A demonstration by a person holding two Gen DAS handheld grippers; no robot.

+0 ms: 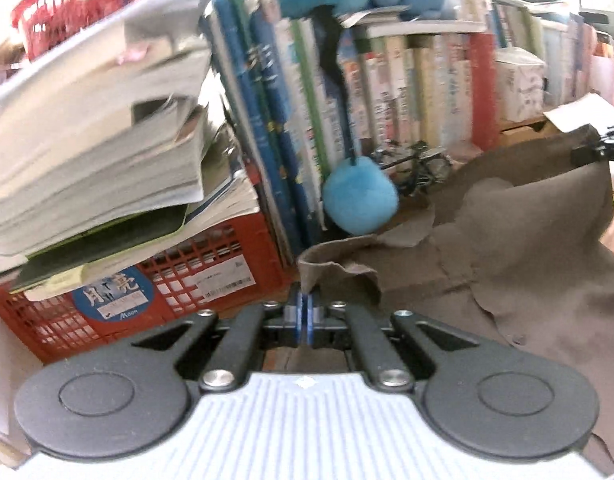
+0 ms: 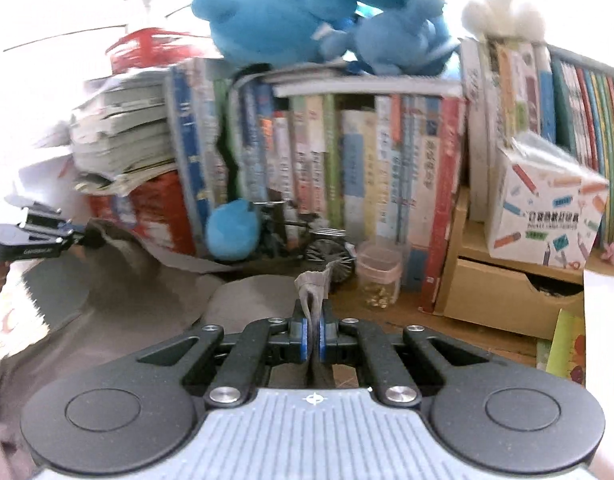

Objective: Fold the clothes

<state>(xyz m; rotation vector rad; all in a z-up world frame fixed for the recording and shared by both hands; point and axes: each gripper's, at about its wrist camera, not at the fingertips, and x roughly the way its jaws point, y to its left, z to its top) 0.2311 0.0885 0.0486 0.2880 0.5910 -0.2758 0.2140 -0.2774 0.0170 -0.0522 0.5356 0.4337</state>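
left tool (image 1: 305, 316): closed, pinching one edge of the brown shirt (image 1: 527, 264) | right tool (image 2: 315, 334): closed on another edge | shirt: hangs between them over the worktop, near the books (image 2: 347, 168) | risk: fabric may snag the toy bicycle (image 2: 307, 240) or slip from a thin pinch.

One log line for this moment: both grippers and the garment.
left gripper: shut on grey-brown cloth garment corner | right gripper: shut on another garment edge | garment: lifted, sagging between them | fold: not yet done

Bright daylight, top blown out; motion blur on books (image 1: 407, 92); fisheye bending at edges.
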